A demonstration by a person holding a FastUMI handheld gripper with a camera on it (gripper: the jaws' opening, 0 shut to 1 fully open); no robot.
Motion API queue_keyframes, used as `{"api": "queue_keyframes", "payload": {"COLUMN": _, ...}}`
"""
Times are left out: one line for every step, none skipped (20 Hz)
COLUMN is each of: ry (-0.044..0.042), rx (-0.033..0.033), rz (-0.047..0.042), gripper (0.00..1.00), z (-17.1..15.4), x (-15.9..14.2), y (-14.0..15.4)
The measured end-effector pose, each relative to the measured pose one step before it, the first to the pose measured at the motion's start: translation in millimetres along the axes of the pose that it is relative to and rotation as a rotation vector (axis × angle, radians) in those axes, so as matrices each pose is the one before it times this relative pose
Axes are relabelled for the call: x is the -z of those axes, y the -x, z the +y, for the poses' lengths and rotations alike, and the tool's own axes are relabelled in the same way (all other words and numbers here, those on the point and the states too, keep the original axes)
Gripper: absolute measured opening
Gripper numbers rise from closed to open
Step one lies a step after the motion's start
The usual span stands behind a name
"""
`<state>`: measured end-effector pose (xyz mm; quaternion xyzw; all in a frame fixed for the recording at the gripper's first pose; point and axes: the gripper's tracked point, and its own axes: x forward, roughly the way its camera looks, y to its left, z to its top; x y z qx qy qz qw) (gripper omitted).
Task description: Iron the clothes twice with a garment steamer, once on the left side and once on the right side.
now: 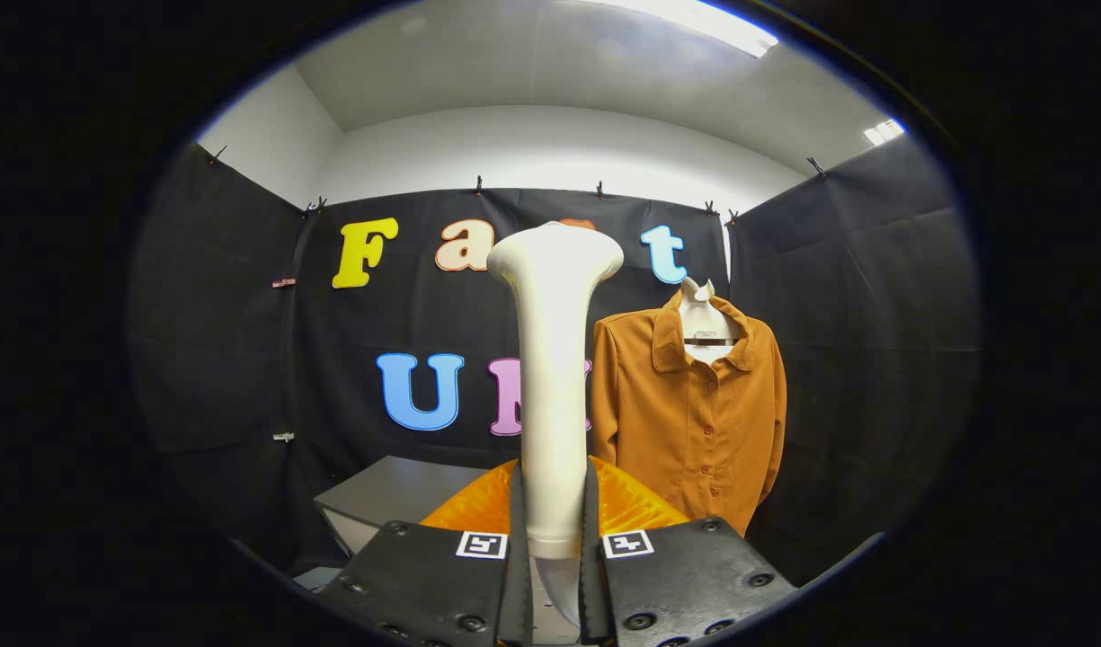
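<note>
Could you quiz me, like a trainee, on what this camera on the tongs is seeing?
1. True or false: the tongs are clamped on the white garment steamer.
2. The orange shirt hangs: A) between the fingers, B) beyond the fingers, to the right of the steamer, C) on the grey table.
3. Fill in: the steamer's wide head points ____.

Key: 1 true; 2 B; 3 up.

Bright ceiling light glares overhead; fisheye bends the edges; the near gripper is slightly soft.
</note>
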<state>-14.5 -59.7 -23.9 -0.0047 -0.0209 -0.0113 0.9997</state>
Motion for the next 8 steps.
{"api": "queue_keyframes", "payload": {"ry": 0.00194, "rx": 0.00133, "rz": 0.00163, "gripper": 0.24, "z": -0.92, "x": 0.97, "y": -0.7}}
{"api": "queue_keyframes", "payload": {"ry": 0.00214, "rx": 0.00213, "rz": 0.00132, "gripper": 0.24, "z": -0.94, "x": 0.22, "y": 0.09}}
{"api": "queue_keyframes", "payload": {"ry": 0.00075, "rx": 0.00195, "rz": -0.00026, "gripper": 0.24, "z": -1.14, "x": -0.16, "y": -0.28}}
{"api": "queue_keyframes", "payload": {"ry": 0.00052, "rx": -0.00083, "rz": 0.00022, "gripper": 0.24, "z": 0.54, "x": -0.08, "y": -0.1}}
{"api": "queue_keyframes", "payload": {"ry": -0.00052, "rx": -0.0022, "rz": -0.00197, "gripper": 0.24, "z": 0.57, "x": -0.44, "y": 0.16}}
{"api": "queue_keyframes", "payload": {"ry": 0.0027, "rx": -0.00354, "rz": 0.00029, "gripper": 0.24, "z": 1.76, "x": 0.01, "y": 0.45}}
{"api": "queue_keyframes", "payload": {"ry": 0.00211, "rx": -0.00329, "rz": -0.00045, "gripper": 0.24, "z": 0.86, "x": 0.18, "y": 0.26}}
{"api": "queue_keyframes", "payload": {"ry": 0.00202, "rx": -0.00289, "rz": -0.0004, "gripper": 0.24, "z": 0.6, "x": 0.41, "y": 0.56}}
